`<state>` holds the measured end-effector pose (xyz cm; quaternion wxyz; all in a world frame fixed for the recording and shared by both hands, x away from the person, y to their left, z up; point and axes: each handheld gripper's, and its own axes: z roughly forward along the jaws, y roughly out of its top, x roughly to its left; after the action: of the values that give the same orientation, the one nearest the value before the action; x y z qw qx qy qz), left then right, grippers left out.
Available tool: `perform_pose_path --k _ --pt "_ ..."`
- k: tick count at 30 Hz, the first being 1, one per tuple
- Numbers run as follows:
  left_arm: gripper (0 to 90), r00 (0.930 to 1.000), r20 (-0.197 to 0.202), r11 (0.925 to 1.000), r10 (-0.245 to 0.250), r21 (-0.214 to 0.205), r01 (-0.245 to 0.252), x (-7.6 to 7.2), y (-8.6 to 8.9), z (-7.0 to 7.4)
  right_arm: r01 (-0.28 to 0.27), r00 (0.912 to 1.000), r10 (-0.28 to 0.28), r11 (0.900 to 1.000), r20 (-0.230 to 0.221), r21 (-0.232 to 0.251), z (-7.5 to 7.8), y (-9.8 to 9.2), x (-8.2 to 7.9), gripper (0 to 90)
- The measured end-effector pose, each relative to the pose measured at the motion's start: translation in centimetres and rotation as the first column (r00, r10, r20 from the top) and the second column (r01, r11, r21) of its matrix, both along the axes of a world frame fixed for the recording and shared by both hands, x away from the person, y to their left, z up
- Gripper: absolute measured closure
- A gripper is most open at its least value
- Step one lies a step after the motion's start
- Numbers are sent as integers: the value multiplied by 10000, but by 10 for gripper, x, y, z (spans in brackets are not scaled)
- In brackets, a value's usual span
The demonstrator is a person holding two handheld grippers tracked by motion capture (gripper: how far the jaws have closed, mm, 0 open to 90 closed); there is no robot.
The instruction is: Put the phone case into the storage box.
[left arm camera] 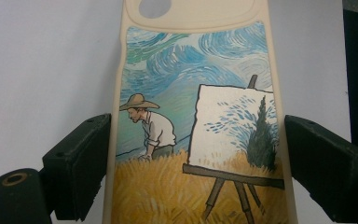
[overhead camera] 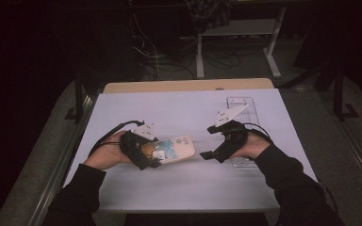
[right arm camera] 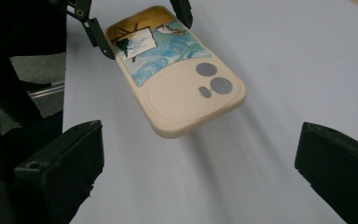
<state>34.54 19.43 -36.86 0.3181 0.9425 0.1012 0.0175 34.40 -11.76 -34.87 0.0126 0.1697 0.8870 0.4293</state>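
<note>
A cream phone case (overhead camera: 179, 148) printed with a painter, an easel and a swirling blue sky is held just above the white table top, throwing a shadow on it. My left gripper (overhead camera: 153, 153) is shut on its long sides near the lower end. In the left gripper view the case (left arm camera: 196, 93) spans the gap and both jaws touch its edges. In the right gripper view the case (right arm camera: 182, 88) points its camera-hole end towards me, with the left gripper (right arm camera: 142, 28) behind it. My right gripper (overhead camera: 209, 141) stands open to the right of the case, apart from it, with nothing between its jaws (right arm camera: 198, 158).
A white sheet (overhead camera: 169, 108) covers the table, and a wooden edge (overhead camera: 188, 85) shows at the back. A clear plastic tray (overhead camera: 241, 110) lies at the right, partly under the right hand. Desk legs and cables stand on the dark floor beyond.
</note>
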Motion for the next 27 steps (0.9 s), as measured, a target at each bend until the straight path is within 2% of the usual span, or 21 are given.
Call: perform_pose_path --k 3,12,19,24,27 --pt "109 9999 83 9999 -112 57 111 0 -1 0 -276 9995 278 9995 128 -143 1 2 4 4" --pt "108 9994 134 9994 -329 134 328 -1 -3 -1 -795 9967 802 9954 116 -543 6 12 10 4" --pt "108 9991 128 9991 -414 104 412 -2 -5 -1 -1298 9899 1344 9873 458 -921 6 23 13 0" --pt "108 9988 133 9988 -482 92 481 -4 -6 0 -1588 9849 1660 9792 486 -1260 5 31 14 0" --pt "109 9987 60 9987 -503 92 502 -5 -7 -1 -1850 9807 1913 9745 398 -1272 5 36 15 0"
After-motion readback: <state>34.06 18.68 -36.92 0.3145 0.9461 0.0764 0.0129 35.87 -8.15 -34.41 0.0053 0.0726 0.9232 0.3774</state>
